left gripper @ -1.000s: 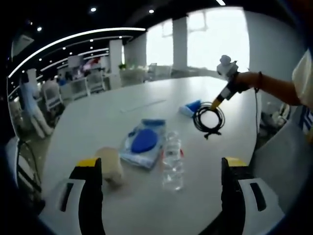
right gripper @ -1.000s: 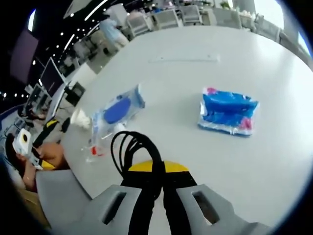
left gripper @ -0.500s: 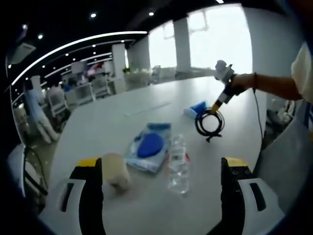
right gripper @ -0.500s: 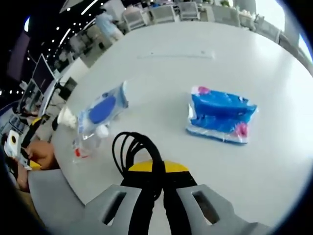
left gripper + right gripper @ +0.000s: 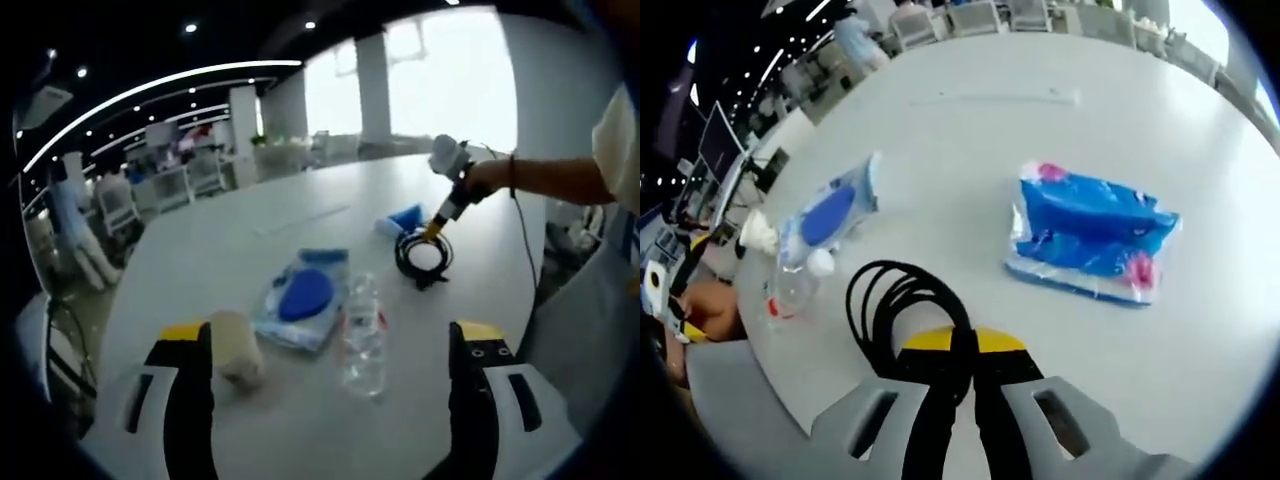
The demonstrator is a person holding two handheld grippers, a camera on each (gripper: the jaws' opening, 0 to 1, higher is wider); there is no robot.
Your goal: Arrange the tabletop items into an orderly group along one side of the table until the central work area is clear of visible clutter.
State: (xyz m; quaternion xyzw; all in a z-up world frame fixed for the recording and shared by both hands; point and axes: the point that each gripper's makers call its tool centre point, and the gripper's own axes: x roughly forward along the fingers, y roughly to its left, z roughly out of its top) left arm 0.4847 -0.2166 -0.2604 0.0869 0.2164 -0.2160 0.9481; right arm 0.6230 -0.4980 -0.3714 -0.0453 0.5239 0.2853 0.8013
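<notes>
- Now, in the right gripper view, the right gripper (image 5: 962, 365) has its two jaws pressed together on a coiled black cable (image 5: 902, 310), whose loops fan out to the left of the yellow-tipped jaws.
- In the left gripper view, that same right gripper (image 5: 436, 225) comes in from the right, held in a person's hand (image 5: 478, 177), with the black cable (image 5: 420, 254) hanging from it, its lowest loop at or just above the white table (image 5: 200, 250); I cannot tell whether it touches.
- Seen in the left gripper view, the left gripper (image 5: 330, 345) has its jaws spread wide apart and holds nothing; it hovers over the near edge of the table.
- Between those open jaws lie a beige cup (image 5: 235, 345) on its side, a clear plastic bottle (image 5: 362, 335) lying down, and a clear pouch with a blue pad inside (image 5: 300, 300), which lies just behind and between the other two.
- A blue packet (image 5: 400, 218) sits farther back, near the hanging cable.
- From the right gripper view, the blue packet (image 5: 1095, 240) lies flat, well apart from the pouch (image 5: 828, 212), the bottle (image 5: 795, 285) and the cup (image 5: 758, 232), which cluster at the left.
- Office chairs (image 5: 195, 175) and a standing person (image 5: 70, 225) are visible beyond the table.
</notes>
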